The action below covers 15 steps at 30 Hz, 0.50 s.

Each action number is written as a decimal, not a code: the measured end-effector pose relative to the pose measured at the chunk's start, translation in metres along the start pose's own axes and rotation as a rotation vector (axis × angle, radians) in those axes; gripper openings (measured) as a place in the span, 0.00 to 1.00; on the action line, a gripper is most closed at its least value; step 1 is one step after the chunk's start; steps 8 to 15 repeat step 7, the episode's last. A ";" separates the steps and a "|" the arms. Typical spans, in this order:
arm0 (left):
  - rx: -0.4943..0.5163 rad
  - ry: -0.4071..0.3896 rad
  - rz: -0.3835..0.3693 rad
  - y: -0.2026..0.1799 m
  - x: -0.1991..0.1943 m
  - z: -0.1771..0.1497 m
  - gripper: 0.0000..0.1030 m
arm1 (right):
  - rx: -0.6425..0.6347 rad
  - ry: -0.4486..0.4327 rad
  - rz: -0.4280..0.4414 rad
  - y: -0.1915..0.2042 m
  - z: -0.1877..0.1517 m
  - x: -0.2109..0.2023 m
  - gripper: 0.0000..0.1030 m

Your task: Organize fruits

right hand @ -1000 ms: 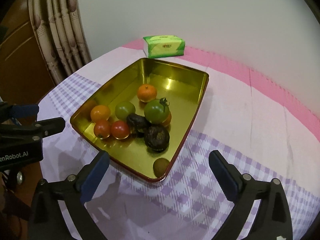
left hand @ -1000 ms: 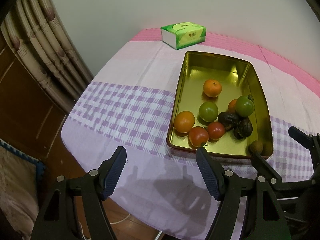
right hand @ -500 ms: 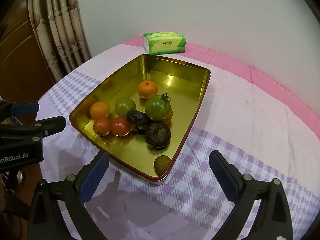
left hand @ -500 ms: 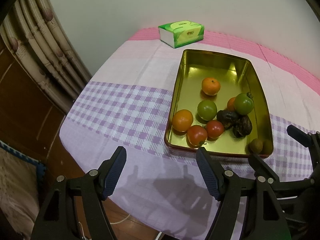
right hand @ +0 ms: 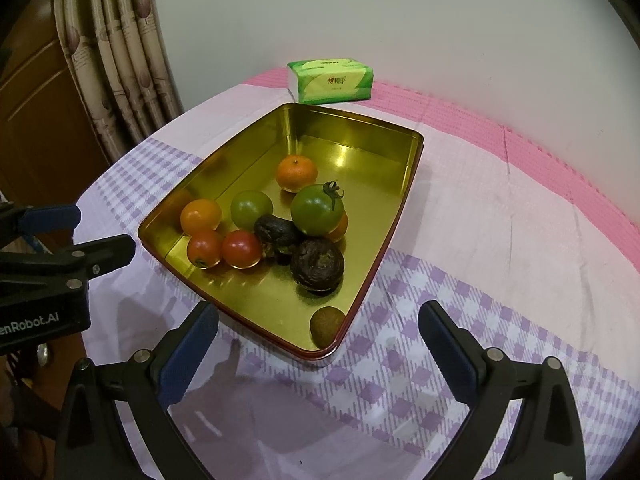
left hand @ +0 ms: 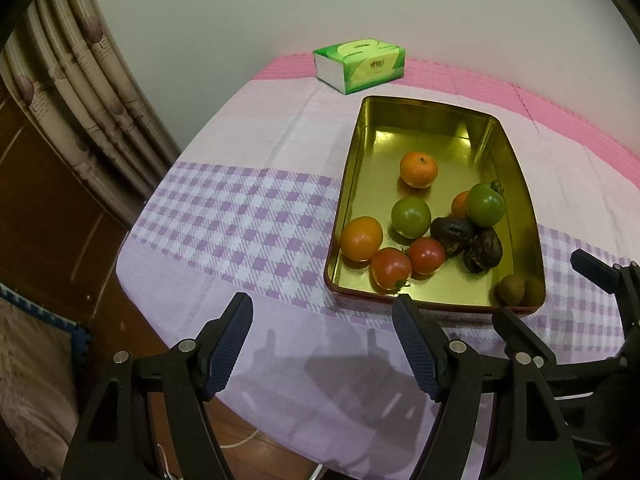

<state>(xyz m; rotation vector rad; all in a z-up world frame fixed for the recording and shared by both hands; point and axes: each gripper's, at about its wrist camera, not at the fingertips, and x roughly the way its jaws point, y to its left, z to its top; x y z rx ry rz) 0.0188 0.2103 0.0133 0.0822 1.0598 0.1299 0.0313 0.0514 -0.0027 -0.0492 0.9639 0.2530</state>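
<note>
A gold tin tray (left hand: 420, 132) (right hand: 352, 160) on the checked cloth holds a mandarin (left hand: 419, 169) (right hand: 297, 173), two green tomatoes (left hand: 411, 217) (right hand: 317, 210), an orange tomato (left hand: 361, 238) (right hand: 200, 216), two red tomatoes (left hand: 391, 268) (right hand: 241, 248), two dark wrinkled fruits (left hand: 484, 250) (right hand: 317, 266) and a small brown fruit (left hand: 511, 289) (right hand: 327, 326) in its near right corner. My left gripper (left hand: 322, 308) (right hand: 102, 229) hovers open and empty before the tray's near left corner. My right gripper (right hand: 319, 312) (left hand: 540, 286) is open and empty at the near right corner.
A green tissue pack (left hand: 360, 65) (right hand: 330, 81) lies behind the tray near the wall. A curtain (left hand: 80, 92) (right hand: 116, 60) and wooden panelling stand left of the table. The table's near edge (left hand: 240, 412) drops off just under my left gripper.
</note>
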 end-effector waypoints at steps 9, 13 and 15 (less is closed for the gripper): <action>0.007 -0.002 -0.028 0.000 -0.001 0.000 0.72 | 0.000 0.000 0.003 0.000 0.000 0.000 0.96; 0.007 -0.002 -0.028 0.000 -0.001 0.000 0.72 | 0.000 0.000 0.003 0.000 0.000 0.000 0.96; 0.007 -0.002 -0.028 0.000 -0.001 0.000 0.72 | 0.000 0.000 0.003 0.000 0.000 0.000 0.96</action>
